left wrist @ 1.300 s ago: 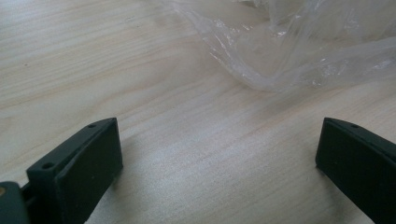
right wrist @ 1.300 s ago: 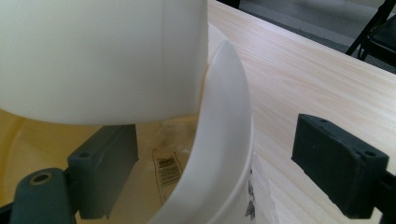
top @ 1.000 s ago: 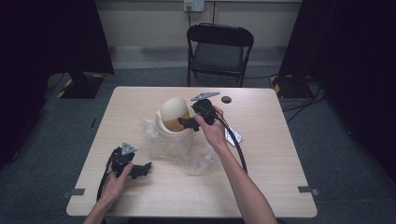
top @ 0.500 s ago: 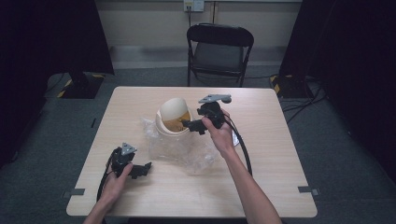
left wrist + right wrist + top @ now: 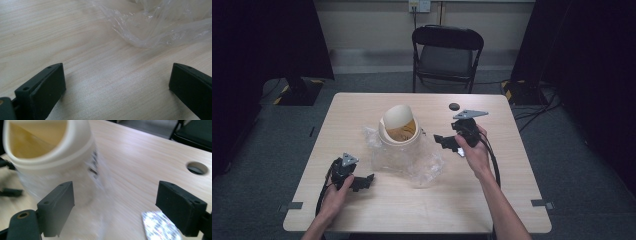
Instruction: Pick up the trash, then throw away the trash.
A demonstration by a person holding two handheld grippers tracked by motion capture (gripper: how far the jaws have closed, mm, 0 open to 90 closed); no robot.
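A cream bin point(image 5: 398, 126) with a tilted swing lid stands mid-table on a crumpled clear plastic bag point(image 5: 412, 162). My right gripper point(image 5: 440, 141) is a short way to the bin's right, open and holding nothing. In the right gripper view the bin point(image 5: 47, 147) is blurred, up and to the left, beyond the open gripper point(image 5: 115, 205). My left gripper point(image 5: 366, 181) rests open near the front left of the table. In the left gripper view its jaws point(image 5: 117, 85) stand wide over bare wood, with the plastic bag's edge point(image 5: 155, 27) just ahead.
A silver foil packet point(image 5: 161, 226) lies on the table under my right gripper. A round cable hole point(image 5: 454, 106) is in the table top behind it. A black folding chair point(image 5: 447, 50) stands beyond the far edge. Cables trail from both grippers.
My right gripper has drawn back to the right, away from the bin's rim. The left gripper has stayed put.
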